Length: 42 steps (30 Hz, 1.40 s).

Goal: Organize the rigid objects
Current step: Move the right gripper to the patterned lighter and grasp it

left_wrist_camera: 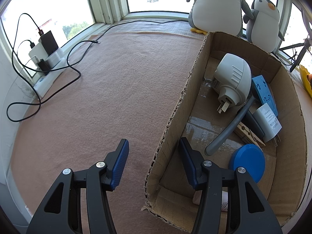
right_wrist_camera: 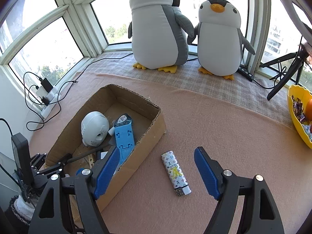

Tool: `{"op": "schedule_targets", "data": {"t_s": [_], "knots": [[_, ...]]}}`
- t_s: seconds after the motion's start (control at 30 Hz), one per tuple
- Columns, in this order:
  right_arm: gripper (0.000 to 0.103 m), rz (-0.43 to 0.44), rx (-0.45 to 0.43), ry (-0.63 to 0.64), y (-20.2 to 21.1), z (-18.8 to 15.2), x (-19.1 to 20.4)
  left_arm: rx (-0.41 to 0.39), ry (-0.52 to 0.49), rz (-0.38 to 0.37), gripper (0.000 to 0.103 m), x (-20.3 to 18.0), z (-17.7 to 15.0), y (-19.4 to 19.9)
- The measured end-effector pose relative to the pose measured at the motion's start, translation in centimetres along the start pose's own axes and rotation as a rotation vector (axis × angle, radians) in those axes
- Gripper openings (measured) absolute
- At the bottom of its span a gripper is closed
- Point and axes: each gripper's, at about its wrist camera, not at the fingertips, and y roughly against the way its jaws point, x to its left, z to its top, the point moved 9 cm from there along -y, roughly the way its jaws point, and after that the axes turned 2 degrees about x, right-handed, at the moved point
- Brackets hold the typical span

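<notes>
A cardboard box point(left_wrist_camera: 288, 142) point(right_wrist_camera: 148, 132) lies on the pink felt. It holds a white plug-in device point(left_wrist_camera: 232, 80) point(right_wrist_camera: 94, 130), a blue plastic bracket point(left_wrist_camera: 264, 92) point(right_wrist_camera: 124, 138), a white charger point(left_wrist_camera: 268, 122), a grey rod point(left_wrist_camera: 230, 126), a clothespin point(left_wrist_camera: 250, 134) and a blue disc point(left_wrist_camera: 247, 161). A patterned white lighter point(right_wrist_camera: 175, 172) lies on the felt right of the box, between my right gripper's point(right_wrist_camera: 156, 167) open fingers. My left gripper point(left_wrist_camera: 154, 159) is open and empty, straddling the box's left wall.
Two plush penguins point(right_wrist_camera: 158, 25) point(right_wrist_camera: 218, 37) stand at the window. A power strip with chargers and black cables point(left_wrist_camera: 46, 58) lies at the left. A yellow bowl of sweets point(right_wrist_camera: 300, 115) and a tripod point(right_wrist_camera: 286, 68) are at the right.
</notes>
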Motion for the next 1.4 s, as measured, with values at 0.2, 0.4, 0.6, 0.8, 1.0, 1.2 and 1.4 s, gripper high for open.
{"op": "schedule_targets", "data": {"t_s": [0.2,0.4,0.6,0.8,1.0,1.2,1.4], "knots": [[0.075,-0.063,0.050,0.037,-0.5,-1.9,-2.7,0.000,-0.004,0.005,0.053,-0.1,0.2,0.1],[0.068,-0.094,0.098,0.121,-1.6,-3.5,-2.7,0.001,-0.007,0.013,0.053,-0.2,0.2,0.2],[0.056,-0.100,0.154,0.189,-3.3,-4.6,-1.7,0.002,-0.008,0.018,0.053,-0.3,0.2,0.2],[0.054,-0.096,0.175,0.188,-4.4,-4.8,-1.5,0.002,-0.008,0.020,0.053,-0.3,0.1,0.2],[0.048,-0.081,0.200,0.166,-5.6,-4.8,-1.5,0.001,-0.009,0.021,0.053,-0.3,0.1,0.2],[0.038,-0.074,0.225,0.150,-6.7,-4.9,-1.4,0.001,-0.008,0.021,0.053,-0.3,0.1,0.2],[0.032,-0.077,0.238,0.141,-7.2,-4.8,-1.6,0.001,-0.008,0.021,0.053,-0.3,0.1,0.2]]}}
